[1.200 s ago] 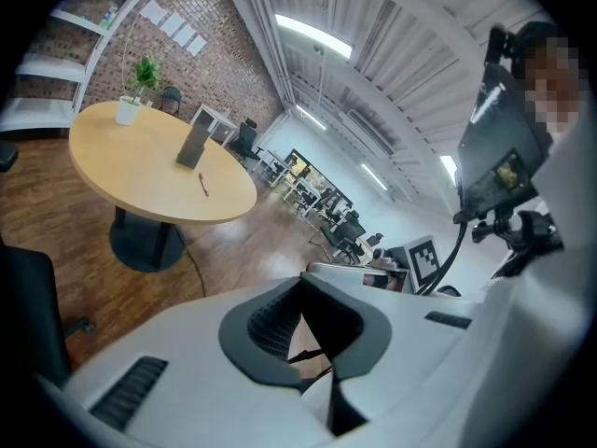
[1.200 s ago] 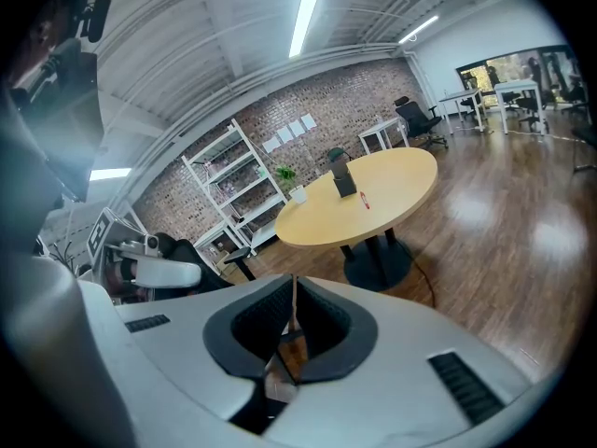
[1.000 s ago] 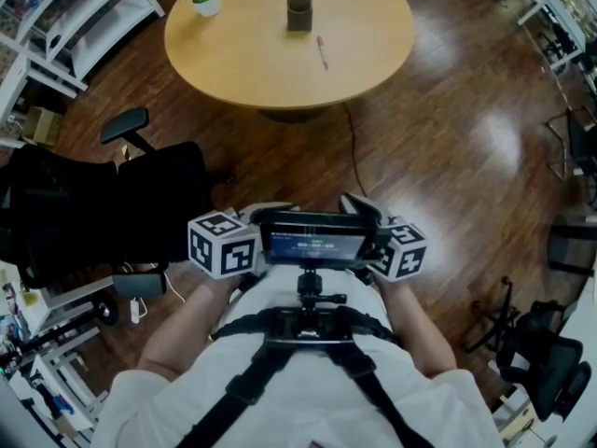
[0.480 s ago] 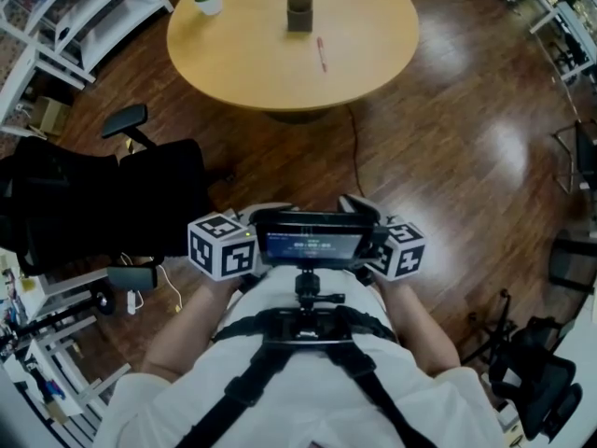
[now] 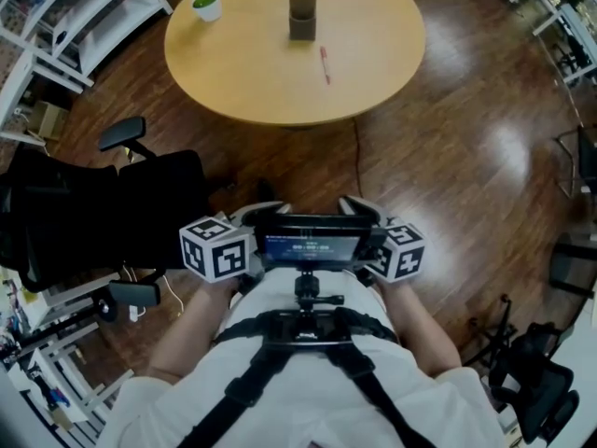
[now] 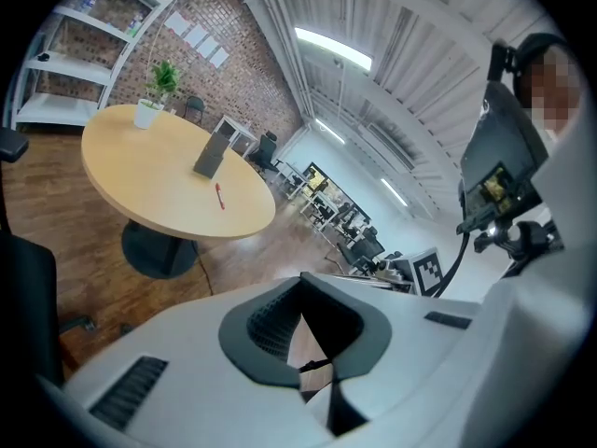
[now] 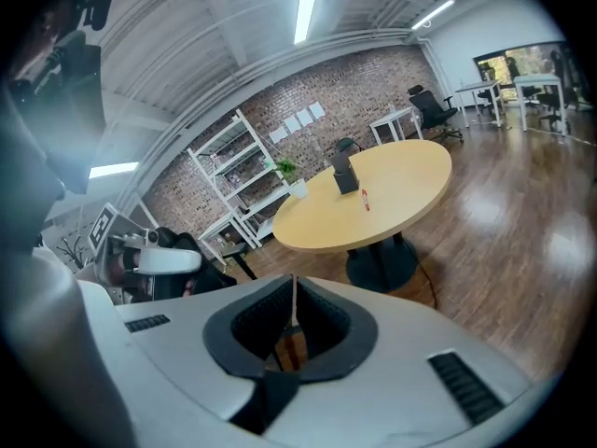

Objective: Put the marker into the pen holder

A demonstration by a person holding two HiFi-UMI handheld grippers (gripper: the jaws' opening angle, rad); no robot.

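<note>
while marker [image 5: 325, 63] lies near pen holder [image 5: 300, 15], chair [image 5: 112, 208] stands left.

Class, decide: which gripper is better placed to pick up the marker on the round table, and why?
Right, narrowly. The marker lies right of the pen holder, on the side of the right gripper; the left gripper would cross over. Both are empty and far from the table.

Matt wooden table [image 5: 242, 73], glossy wood floor [image 5: 466, 166]
</note>
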